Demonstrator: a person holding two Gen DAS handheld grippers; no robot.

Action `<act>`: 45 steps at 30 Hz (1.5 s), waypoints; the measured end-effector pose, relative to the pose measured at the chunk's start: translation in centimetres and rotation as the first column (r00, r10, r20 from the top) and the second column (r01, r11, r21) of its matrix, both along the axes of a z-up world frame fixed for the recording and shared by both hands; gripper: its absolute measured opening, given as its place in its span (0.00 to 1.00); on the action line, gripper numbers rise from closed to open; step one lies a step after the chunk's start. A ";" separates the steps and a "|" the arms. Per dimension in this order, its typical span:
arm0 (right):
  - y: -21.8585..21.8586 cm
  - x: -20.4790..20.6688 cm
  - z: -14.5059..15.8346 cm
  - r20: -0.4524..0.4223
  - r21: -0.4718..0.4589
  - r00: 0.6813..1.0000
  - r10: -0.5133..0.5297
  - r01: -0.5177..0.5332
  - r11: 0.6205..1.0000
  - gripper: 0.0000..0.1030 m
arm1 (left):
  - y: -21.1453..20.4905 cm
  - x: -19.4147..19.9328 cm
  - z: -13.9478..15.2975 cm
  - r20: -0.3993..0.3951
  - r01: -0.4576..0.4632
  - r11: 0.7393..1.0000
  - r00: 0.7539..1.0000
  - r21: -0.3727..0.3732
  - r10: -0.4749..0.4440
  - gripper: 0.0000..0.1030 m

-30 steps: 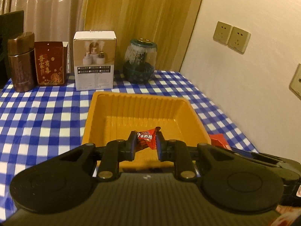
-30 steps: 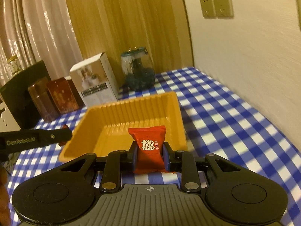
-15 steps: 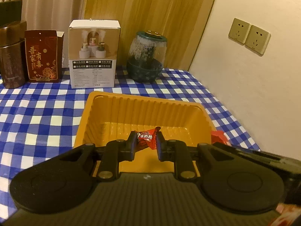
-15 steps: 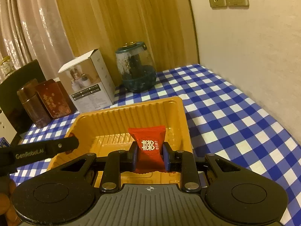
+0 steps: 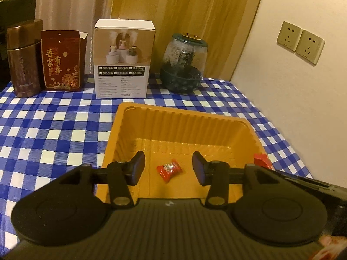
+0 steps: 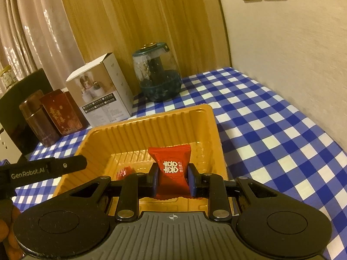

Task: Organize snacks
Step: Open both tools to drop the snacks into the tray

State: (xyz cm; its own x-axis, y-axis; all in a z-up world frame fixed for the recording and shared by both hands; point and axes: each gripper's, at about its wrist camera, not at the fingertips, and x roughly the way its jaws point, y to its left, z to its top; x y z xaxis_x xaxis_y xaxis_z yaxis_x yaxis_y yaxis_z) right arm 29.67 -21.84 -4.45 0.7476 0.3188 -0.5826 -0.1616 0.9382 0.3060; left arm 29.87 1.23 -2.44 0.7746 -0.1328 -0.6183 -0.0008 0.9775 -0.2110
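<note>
An orange plastic tray [image 5: 184, 117] sits on the blue checked tablecloth; it also shows in the right wrist view [image 6: 151, 127]. My left gripper [image 5: 168, 168] is open above the tray's near end. A small red wrapped candy [image 5: 169, 170] lies on the tray floor between its fingers, and shows in the right wrist view [image 6: 122, 171]. My right gripper [image 6: 172, 178] is shut on a red snack packet [image 6: 171, 166] with white characters, held over the tray's near right part. The packet's corner shows in the left wrist view [image 5: 261, 159].
At the table's back stand a brown tin [image 5: 23, 62], a dark red box [image 5: 61, 60], a white product box [image 5: 123, 62] and a glass jar with a green lid [image 5: 184, 65]. A wall with sockets [image 5: 300, 42] runs along the right side.
My left gripper has opened and let go of the small red candy, which now lies in the tray. My right gripper has moved further over the tray with the packet.
</note>
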 end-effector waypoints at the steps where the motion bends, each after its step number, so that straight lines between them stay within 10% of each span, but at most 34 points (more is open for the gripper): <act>1: 0.0 0.0 0.0 0.004 0.003 1.000 0.001 -0.001 1.000 0.27 | 0.1 0.0 0.0 0.000 -0.001 1.000 1.000 0.001 0.001 0.43; 6: 0.2 0.5 0.3 0.039 0.032 0.999 0.011 -0.012 0.999 0.27 | 0.5 -0.2 -0.2 -0.002 -0.015 1.000 1.000 0.011 0.015 0.43; 10: 0.0 0.8 0.2 0.060 0.072 0.998 0.003 -0.007 0.997 0.64 | 0.7 -0.3 -0.4 -0.006 -0.017 1.000 1.000 0.010 0.017 0.44; 30: -2.5 -1.4 1.5 0.104 0.077 0.990 -0.096 0.088 0.993 0.64 | -0.2 -2.2 0.8 0.017 0.004 1.000 1.000 0.030 -0.005 0.52; 45: -1.1 -10.1 3.9 0.069 -0.013 0.996 -0.059 0.060 0.998 0.64 | -0.3 -12.0 3.1 0.012 0.001 1.000 1.000 0.013 -0.001 0.63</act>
State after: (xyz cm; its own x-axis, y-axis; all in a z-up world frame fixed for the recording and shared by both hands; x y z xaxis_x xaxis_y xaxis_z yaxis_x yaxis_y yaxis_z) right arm 19.53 -22.95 -0.52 0.8035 0.2639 -0.5336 -0.1253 0.9513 0.2818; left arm 17.90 0.95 0.64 0.7821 -0.1257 -0.6104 0.0028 0.9801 -0.1982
